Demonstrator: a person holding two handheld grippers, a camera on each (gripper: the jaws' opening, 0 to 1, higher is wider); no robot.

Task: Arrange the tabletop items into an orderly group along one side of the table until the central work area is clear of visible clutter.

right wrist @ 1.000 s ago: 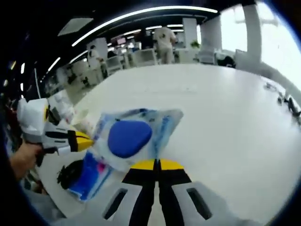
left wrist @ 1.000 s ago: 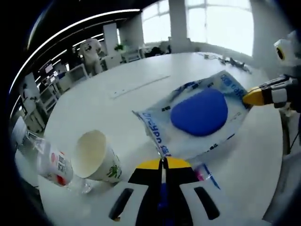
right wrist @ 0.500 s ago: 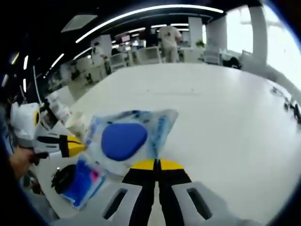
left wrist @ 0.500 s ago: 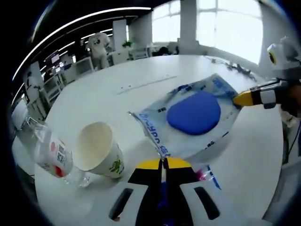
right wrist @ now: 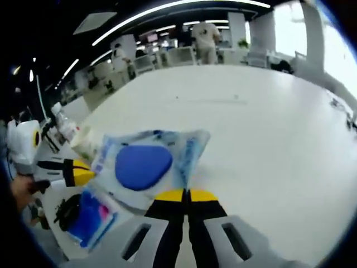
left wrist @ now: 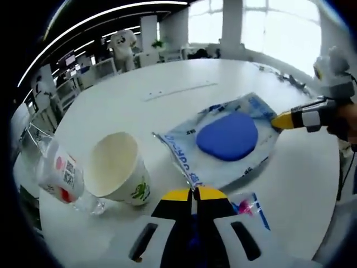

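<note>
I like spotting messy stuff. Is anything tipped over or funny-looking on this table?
Yes. The paper cup lies tipped on its side, its open mouth facing the camera, and the plastic bottle beside it is lying down too. The clear bag with the blue pad is pinched at two corners by both hand-held grippers.

table (right wrist: 268, 128) open beyond pouch (right wrist: 146, 167), cup (left wrist: 118, 176) left

This is a big open-plan office or lab floor. Long strip lights (right wrist: 167, 6) run across a dark ceiling, rows of desks with monitors (left wrist: 70, 58) stretch back, tall bright windows (left wrist: 273, 28) line one wall, and a person in white (right wrist: 206, 36) stands beyond the broad white table (right wrist: 268, 117).
</note>
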